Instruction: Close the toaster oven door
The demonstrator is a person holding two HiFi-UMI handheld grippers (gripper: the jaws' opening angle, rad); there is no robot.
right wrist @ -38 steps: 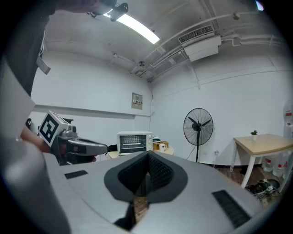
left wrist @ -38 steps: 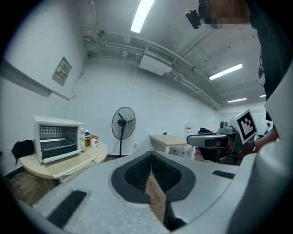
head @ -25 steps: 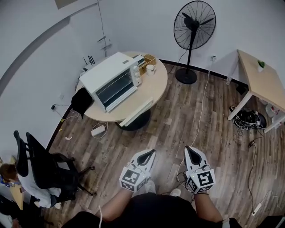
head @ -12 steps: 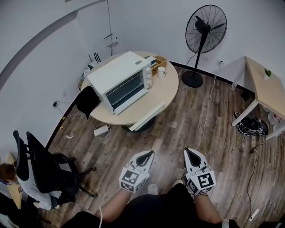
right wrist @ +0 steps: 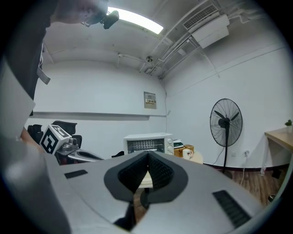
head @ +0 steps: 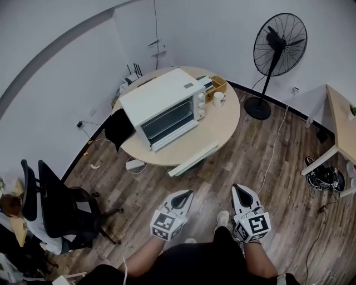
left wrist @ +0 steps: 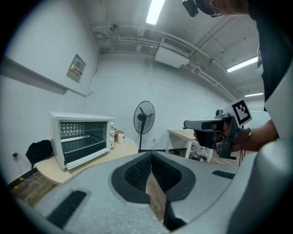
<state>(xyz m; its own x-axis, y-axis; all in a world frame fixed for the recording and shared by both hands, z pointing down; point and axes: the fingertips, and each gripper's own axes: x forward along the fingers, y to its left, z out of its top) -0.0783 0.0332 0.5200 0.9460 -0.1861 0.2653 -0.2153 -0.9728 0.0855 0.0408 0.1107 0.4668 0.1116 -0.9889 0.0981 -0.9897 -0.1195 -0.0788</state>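
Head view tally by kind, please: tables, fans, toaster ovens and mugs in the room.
Light wooden tables: 2, round and rectangular
Black pedestal fan: 1
White toaster oven: 1
White mug: 1
Total: 5

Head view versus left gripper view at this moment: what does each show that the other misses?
Only the head view: the black office chair at lower left and the marker cube on the left gripper. Only the left gripper view: ceiling lights, the wire racks inside the toaster oven, that gripper's jaws closed together, empty. Both: the white toaster oven with its door down, the round table, mug, standing fan and right gripper.
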